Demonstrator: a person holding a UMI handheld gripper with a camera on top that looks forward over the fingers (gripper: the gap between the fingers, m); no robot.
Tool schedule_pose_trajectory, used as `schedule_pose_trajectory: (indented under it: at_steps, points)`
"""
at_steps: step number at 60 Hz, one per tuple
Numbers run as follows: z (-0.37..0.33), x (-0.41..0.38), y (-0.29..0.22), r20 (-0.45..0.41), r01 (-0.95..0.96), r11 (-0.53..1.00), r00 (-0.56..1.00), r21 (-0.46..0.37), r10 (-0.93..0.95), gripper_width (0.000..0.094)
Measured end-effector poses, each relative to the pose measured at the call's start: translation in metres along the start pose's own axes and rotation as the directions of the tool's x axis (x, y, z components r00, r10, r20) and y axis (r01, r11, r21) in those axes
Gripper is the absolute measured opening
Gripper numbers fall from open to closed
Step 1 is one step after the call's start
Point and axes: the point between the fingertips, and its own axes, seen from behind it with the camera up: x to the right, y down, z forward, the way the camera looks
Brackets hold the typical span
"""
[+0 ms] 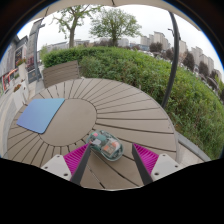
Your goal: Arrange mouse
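The gripper (108, 160) has its jaws apart, with the mouse (105, 146) sitting between them on the round slatted desk (130, 110), gaps either side. It looks light, rigid and smooth-shelled, so likely slippery; squeezing across its flanks seems safest. A blue mat (40, 114) lies beyond the jaws, off to the left.

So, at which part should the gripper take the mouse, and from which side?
Grip the mouse across its two long flanks, coming from behind along the round wooden table. It already lies lengthwise between the open fingers, so they likely only need to close.
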Motion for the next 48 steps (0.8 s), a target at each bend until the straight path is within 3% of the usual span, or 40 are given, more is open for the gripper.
schedule_pose_trajectory:
  at_steps: [31,37,39,40,44,48]
  points:
    - [0.04,0.014,-0.023,-0.005,-0.03,0.999,1.0,-0.022,0.029,0.0829]
    - [0.041,0.012,-0.023,-0.005,-0.034,0.999,0.999,-0.021,0.034,0.0734]
    - [0.042,0.012,-0.023,-0.006,-0.032,0.999,0.999,-0.027,0.031,0.0613]
    - [0.043,0.012,-0.024,-0.006,-0.027,0.999,1.0,-0.029,0.027,0.0466]
    - [0.041,0.028,-0.025,-0.077,-0.015,0.999,0.997,-0.044,0.012,0.0416]
    - [0.042,0.025,-0.024,-0.058,-0.038,0.997,0.998,-0.061,0.035,0.041]
